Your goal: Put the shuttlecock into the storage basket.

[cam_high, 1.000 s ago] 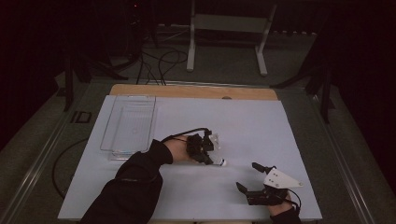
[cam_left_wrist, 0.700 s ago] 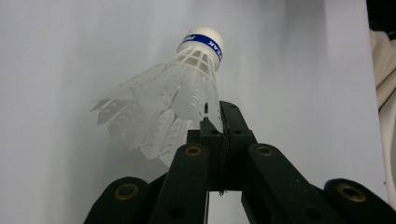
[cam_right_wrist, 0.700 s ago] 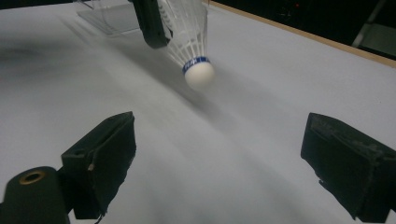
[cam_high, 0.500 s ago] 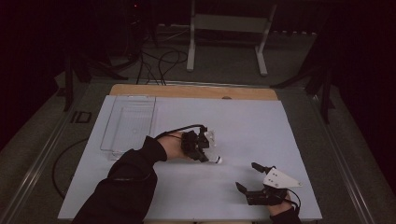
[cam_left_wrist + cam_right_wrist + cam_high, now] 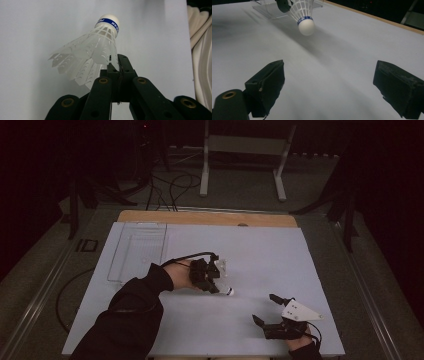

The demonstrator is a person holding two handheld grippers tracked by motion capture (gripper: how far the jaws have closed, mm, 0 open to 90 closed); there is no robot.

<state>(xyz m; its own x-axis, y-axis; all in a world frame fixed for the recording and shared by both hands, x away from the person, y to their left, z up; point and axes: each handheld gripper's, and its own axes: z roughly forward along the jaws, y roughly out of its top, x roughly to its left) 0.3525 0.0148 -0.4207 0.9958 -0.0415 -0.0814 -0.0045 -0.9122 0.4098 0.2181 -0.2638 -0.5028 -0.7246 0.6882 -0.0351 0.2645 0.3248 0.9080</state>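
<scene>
A white plastic shuttlecock (image 5: 95, 52) with a blue band round its cork is pinched by the edge of its skirt in my left gripper (image 5: 119, 67), whose jaws are shut together on it. From above, the left gripper (image 5: 218, 286) hangs over the middle of the white board with the shuttlecock (image 5: 228, 290) pointing cork-first to the right, just off the surface. My right gripper (image 5: 264, 307) rests near the front right edge, jaws wide apart and empty. Seen from the right gripper (image 5: 329, 82), the shuttlecock (image 5: 305, 17) hangs ahead, cork down.
A clear plastic tray (image 5: 137, 250) lies at the back left of the white board (image 5: 280, 255). A wooden table edge (image 5: 205, 217) runs along the back. Beyond it stand a metal frame (image 5: 240, 150) and cables (image 5: 172, 180) on the floor.
The left hand has lifted the shuttlecock slightly and carried it a little to the left. The right gripper has stayed where it was.
</scene>
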